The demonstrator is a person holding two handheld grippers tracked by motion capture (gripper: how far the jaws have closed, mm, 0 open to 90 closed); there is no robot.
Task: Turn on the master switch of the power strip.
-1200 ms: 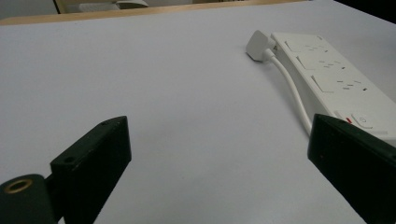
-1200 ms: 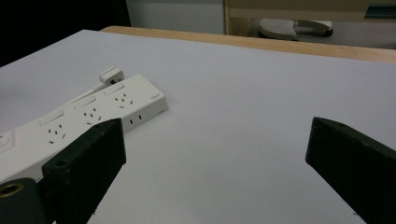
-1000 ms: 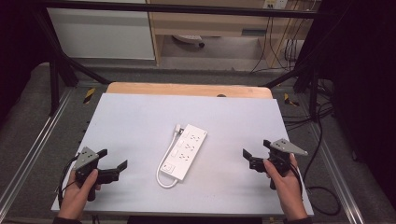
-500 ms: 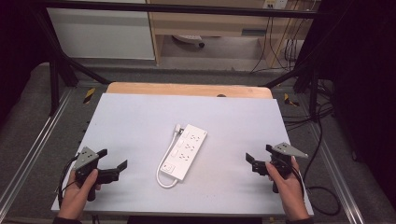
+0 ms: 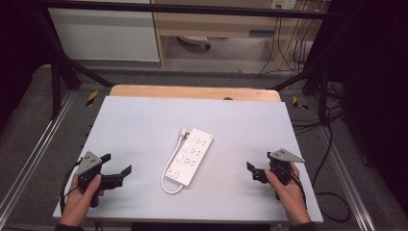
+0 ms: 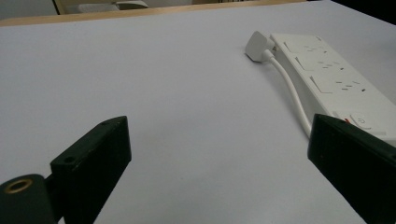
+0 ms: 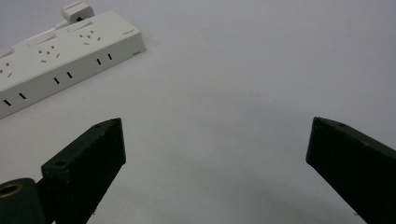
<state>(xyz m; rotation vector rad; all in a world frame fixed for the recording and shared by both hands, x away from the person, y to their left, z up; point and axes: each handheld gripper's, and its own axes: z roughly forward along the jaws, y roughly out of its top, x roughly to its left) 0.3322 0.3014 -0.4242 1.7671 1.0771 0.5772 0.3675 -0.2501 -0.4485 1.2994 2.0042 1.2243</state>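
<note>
A white power strip (image 5: 192,155) lies diagonally in the middle of the pale table (image 5: 144,120). Its white cable (image 5: 168,183) loops at the near end and runs back along the strip's left side to the plug (image 5: 183,131). My left gripper (image 5: 116,163) rests near the front left corner, open and holding nothing. In the left gripper view the strip (image 6: 327,74), the plug (image 6: 257,46) and the cable (image 6: 292,93) lie ahead to the right of the left gripper (image 6: 219,154). My right gripper (image 5: 259,162) is open at the front right. Its own view has the strip (image 7: 60,56) at upper left, beyond the right gripper (image 7: 217,154).
A wooden strip (image 5: 192,91) borders the table's far edge. Black frame posts (image 5: 57,72) stand at the far corners, and loose cables (image 5: 332,144) lie on the floor to the right. Bare table surface stretches between each gripper and the strip.
The right gripper has drifted slightly toward the near edge of the table. The left gripper and the power strip have stayed where they were.
</note>
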